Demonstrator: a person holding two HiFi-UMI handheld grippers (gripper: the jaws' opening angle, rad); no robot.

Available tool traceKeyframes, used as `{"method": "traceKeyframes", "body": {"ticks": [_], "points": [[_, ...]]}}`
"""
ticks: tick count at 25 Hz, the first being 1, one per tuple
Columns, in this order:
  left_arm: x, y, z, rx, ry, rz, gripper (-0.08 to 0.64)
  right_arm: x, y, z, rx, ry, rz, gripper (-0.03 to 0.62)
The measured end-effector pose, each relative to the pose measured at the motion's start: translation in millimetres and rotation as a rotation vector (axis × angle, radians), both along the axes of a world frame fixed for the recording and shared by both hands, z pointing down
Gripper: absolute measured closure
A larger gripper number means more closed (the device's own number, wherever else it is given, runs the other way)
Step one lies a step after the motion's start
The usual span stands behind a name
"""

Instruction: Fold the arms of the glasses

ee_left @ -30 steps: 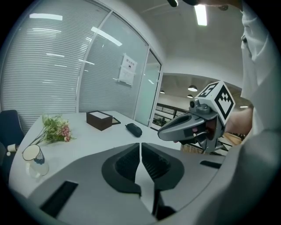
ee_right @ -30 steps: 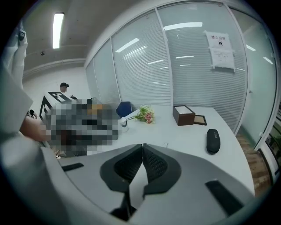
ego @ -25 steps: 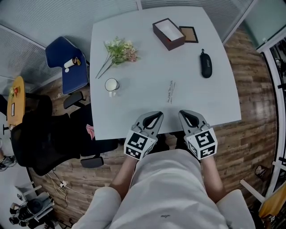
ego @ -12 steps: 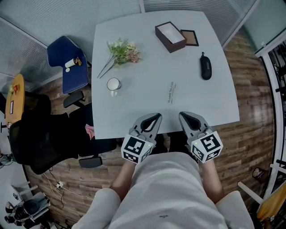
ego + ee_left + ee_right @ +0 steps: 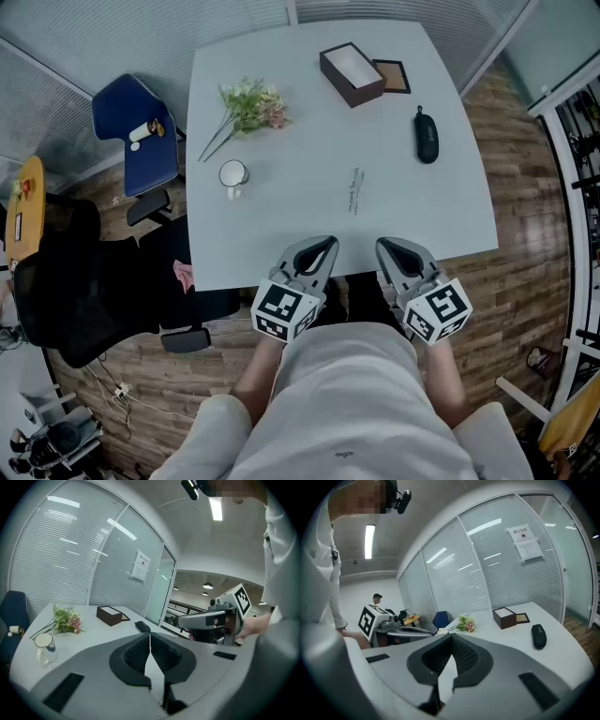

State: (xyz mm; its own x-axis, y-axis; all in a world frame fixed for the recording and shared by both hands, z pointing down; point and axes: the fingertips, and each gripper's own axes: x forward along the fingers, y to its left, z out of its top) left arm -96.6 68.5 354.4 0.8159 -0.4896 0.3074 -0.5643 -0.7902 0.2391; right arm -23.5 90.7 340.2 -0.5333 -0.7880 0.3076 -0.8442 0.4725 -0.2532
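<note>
Glasses (image 5: pixel 355 190): a thin pale sliver mid-table (image 5: pixel 281 234), well ahead of both grippers and touching neither. Case (image 5: pixel 427 135) is off to their right, cup (image 5: pixel 232 175) off to their left, box (image 5: pixel 352 73) and flowers (image 5: pixel 248 108) at the far side.

Change over the last second:
- The glasses haven't moved relative to the cup or case.
- The left gripper (image 5: pixel 328 241) and right gripper (image 5: pixel 384 242) have drawn back slightly toward the body at the table's near edge.
- Both sets of jaws are pressed together with nothing between them, confirmed in each gripper view.

What that means: nobody is working the glasses right now. The scene fits either arms still open with the hands waiting, or arms folded with the glasses set down and the hands pulled off. I can't pick between them.

Hard to read:
- The glasses are too small in the head view to tell folded arms from open ones. I see only one narrow strip with no arm clearly sticking out, which leans folded, but that's weak.
- Both gripper views miss the glasses, because each gripper's own body blocks the near table.
- The person's torso hides the forearms, and the table's far edge is cut off at the top of the frame.
</note>
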Motion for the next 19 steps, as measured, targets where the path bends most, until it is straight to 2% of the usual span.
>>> {"method": "traceKeyframes", "body": {"ticks": [19], "points": [[-8.3, 9.1, 1.8, -0.01, -0.005, 0.002, 0.538, -8.5, 4.7, 1.6, 0.009, 0.0, 0.001, 0.588]]}}
